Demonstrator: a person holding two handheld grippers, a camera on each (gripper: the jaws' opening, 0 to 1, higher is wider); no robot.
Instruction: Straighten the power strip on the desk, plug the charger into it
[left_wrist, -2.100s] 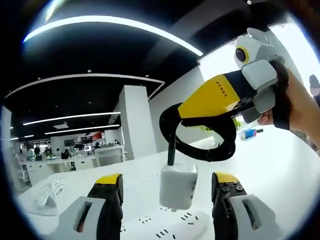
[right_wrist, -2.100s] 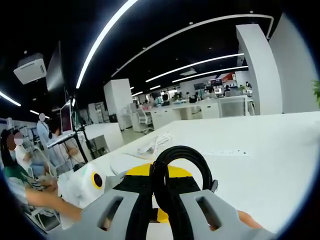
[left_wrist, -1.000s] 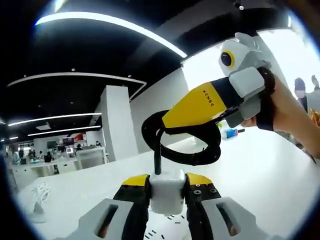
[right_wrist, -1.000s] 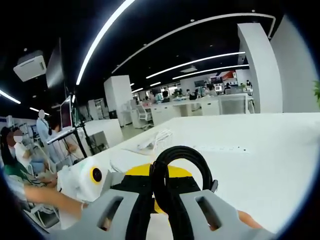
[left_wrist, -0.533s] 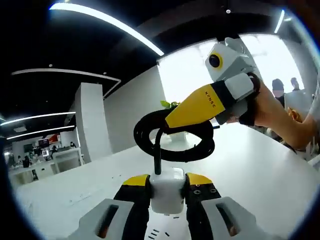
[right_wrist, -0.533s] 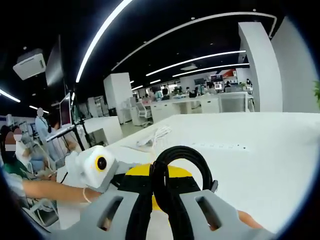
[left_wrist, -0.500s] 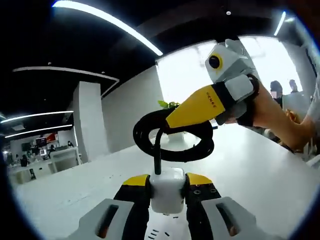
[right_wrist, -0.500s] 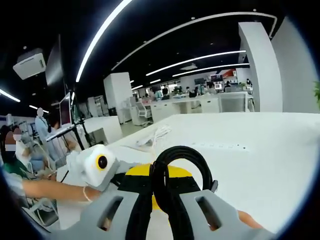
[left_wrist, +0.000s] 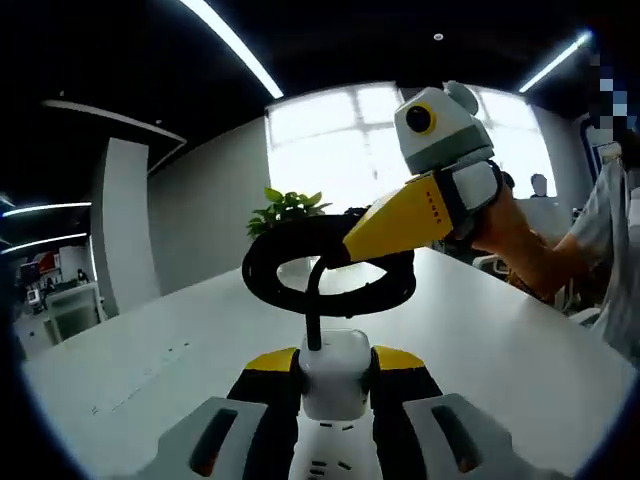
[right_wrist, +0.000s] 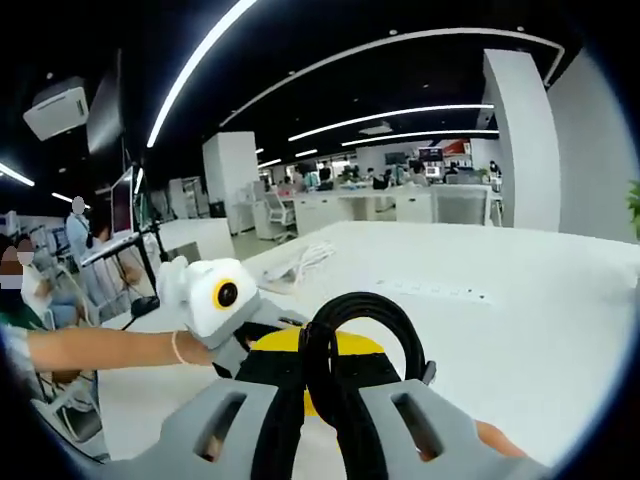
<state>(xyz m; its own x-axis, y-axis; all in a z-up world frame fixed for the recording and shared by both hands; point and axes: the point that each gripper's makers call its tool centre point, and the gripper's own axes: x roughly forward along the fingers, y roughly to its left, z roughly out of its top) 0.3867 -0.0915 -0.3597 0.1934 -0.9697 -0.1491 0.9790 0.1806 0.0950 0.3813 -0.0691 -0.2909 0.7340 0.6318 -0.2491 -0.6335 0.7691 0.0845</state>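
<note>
Clamping boxy white charger (left_wrist: 335, 373), left gripper (left_wrist: 335, 372), right gripper (right_wrist: 339, 368) seemingly pinching glossy black cable coil (right_wrist: 357, 335)

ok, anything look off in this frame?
Nothing damaged or spilled. The left tool is shut on the white charger, which sits upright above the power strip. The right tool pinches the charger's black coiled cable, held up off the desk.

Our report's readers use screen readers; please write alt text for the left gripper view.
The left gripper clamps a white cube-shaped charger above a white power strip, while the right gripper holds the charger's coiled black cable over a white desk.
</note>
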